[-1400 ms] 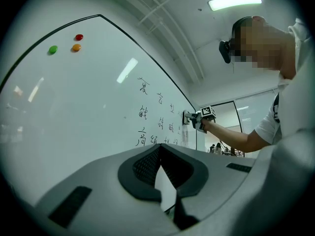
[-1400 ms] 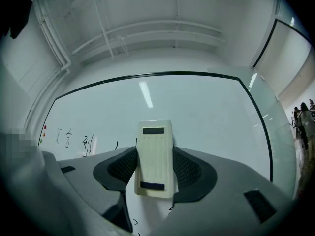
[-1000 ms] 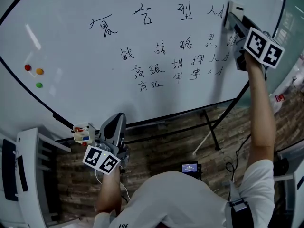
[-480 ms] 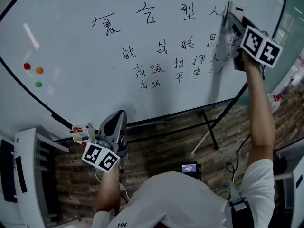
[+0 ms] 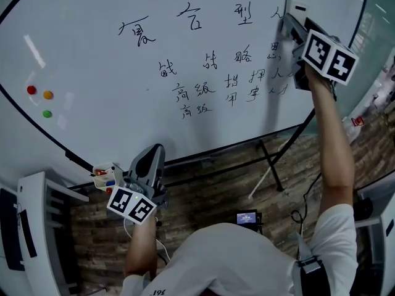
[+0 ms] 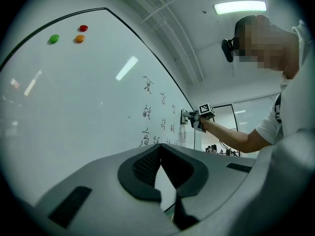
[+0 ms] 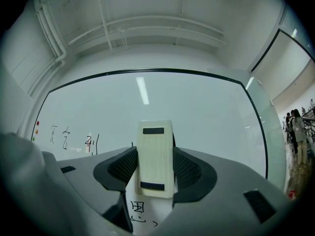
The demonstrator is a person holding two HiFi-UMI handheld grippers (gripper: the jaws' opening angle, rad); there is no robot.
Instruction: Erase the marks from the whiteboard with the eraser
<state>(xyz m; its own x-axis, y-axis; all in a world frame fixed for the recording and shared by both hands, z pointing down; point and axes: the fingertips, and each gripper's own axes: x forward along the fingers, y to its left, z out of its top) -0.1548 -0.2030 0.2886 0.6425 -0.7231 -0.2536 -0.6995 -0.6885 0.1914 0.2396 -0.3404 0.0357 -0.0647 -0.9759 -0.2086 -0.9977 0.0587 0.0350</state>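
The whiteboard [image 5: 92,54] carries several rows of black handwritten characters [image 5: 234,79]. My right gripper [image 5: 290,26] is shut on a cream eraser [image 5: 292,11] with its face against the board's upper right, at the end of the top row. In the right gripper view the eraser [image 7: 155,159] stands upright between the jaws of the right gripper [image 7: 155,170], with characters [image 7: 139,209] just below it. My left gripper [image 5: 153,153] hangs low under the board's bottom edge, its jaws together and holding nothing. From the left gripper view, that left gripper [image 6: 160,150] looks along the board.
Red [image 5: 31,89], orange [image 5: 47,94] and green [image 5: 46,113] magnets stick to the board's left side. A small box of markers [image 5: 105,176] sits by the left gripper. The board's stand legs [image 5: 271,165] cross the brick-patterned floor. White furniture [image 5: 37,227] stands at left.
The right gripper has slid the eraser a little left and up over the end of the top row. The left gripper has stayed where it was.
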